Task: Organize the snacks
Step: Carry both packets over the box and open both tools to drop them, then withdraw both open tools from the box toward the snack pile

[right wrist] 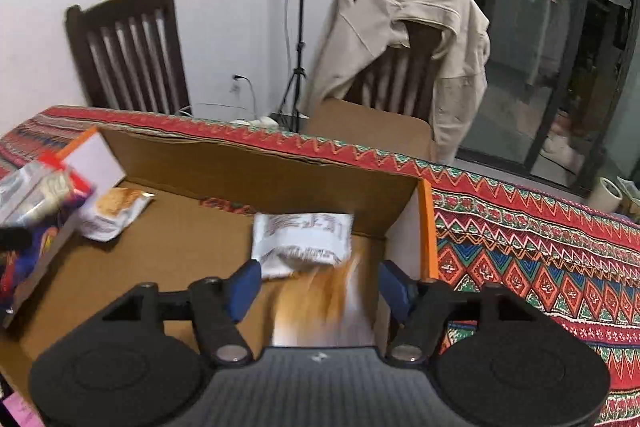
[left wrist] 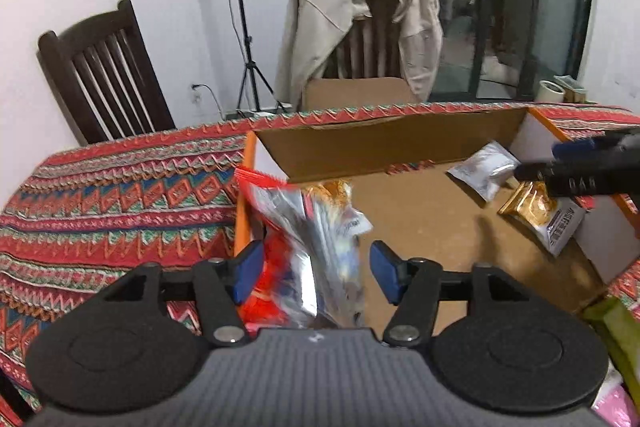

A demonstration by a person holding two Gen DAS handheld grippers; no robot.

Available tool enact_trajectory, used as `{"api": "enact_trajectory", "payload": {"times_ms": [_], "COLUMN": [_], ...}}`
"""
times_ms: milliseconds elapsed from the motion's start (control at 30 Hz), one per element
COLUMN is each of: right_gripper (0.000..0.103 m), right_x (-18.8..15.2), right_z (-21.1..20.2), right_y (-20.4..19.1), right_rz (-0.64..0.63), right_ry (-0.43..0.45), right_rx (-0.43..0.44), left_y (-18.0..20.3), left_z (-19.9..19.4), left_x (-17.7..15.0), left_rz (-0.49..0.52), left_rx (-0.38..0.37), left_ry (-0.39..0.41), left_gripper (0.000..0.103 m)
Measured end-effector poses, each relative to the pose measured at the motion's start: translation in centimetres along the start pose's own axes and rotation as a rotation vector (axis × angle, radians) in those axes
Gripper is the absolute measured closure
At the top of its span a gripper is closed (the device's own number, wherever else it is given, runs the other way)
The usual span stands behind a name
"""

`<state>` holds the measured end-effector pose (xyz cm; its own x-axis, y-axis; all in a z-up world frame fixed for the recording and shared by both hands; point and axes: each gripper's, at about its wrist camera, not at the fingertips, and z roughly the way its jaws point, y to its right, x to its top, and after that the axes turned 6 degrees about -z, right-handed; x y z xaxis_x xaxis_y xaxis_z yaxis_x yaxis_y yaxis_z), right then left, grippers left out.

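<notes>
Dropping snacks into the cardboard box (left wrist: 420, 211) on the bench: both grippers' fingers are spread, a red-and-silver packet (left wrist: 304, 259) between the left gripper (left wrist: 316, 269) fingers, an orange packet (right wrist: 316, 303) between the right gripper (right wrist: 316, 287) fingers. Next, I judge, fetch another snack.

The left claw (left wrist: 312, 269) stood with its two blue-padded fingers (left wrist: 249, 269) spread wide, pointing forward and slightly down, and neither pad pressed on anything. The right claw (right wrist: 318, 287) was likewise spread, its blue pads (right wrist: 243, 289) well apart and gripping nothing, its body tilted downward. In the left wrist view the right claw (left wrist: 536, 167) came in from the right edge as a dark, blurred shape with a blue pad showing, its tips pointing left.
</notes>
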<state>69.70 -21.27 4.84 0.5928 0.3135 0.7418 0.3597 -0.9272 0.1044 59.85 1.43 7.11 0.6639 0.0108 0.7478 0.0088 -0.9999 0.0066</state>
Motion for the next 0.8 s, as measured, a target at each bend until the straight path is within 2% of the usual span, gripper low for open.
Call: {"api": "enact_trajectory", "payload": {"times_ms": [67, 100, 267, 467, 600, 700, 733, 800], "right_gripper": [0.024, 0.022, 0.021, 0.016, 0.014, 0.010, 0.005, 0.003], "right_x": [0.1, 0.2, 0.0, -1.0, -2.9, -5.3, -6.5, -8.8], "right_z": [-0.8, -1.2, -5.3, -13.4, -19.6, -24.1, -25.7, -27.9], "right_y": [0.2, 0.4, 1.3, 1.6, 1.2, 0.7, 0.3, -0.2], "right_rz": [0.007, 0.012, 0.031, 0.000, -0.027, -0.036, -0.042, -0.050], "right_ry": [0.044, 0.056, 0.120, 0.214, 0.284, 0.335, 0.360, 0.401], "right_rx": [-0.001, -0.011, 0.004, 0.001, 0.008, 0.027, 0.033, 0.024], "left_y": [-0.4, -0.5, -1.4, -2.2, -2.4, -2.4, -2.4, -1.9], "left_z": [-0.4, -0.8, -4.2, -11.9, -17.4, -20.7, -21.7, -23.7], "left_x": [-0.1, 0.0, 0.6, 0.5, -1.9, -4.7, -5.8, -8.6], "left_rz": [-0.012, -0.016, -0.044, -0.061, -0.061, -0.081, -0.090, -0.104], "left_rx": [-0.002, 0.000, 0.006, -0.006, -0.024, -0.049, -0.046, -0.018], "left_ry": [0.005, 0.009, 0.046, 0.160, 0.237, 0.280, 0.293, 0.322], "left_gripper": [0.034, 0.034, 0.032, 0.022, 0.019, 0.012, 0.010, 0.010]}}
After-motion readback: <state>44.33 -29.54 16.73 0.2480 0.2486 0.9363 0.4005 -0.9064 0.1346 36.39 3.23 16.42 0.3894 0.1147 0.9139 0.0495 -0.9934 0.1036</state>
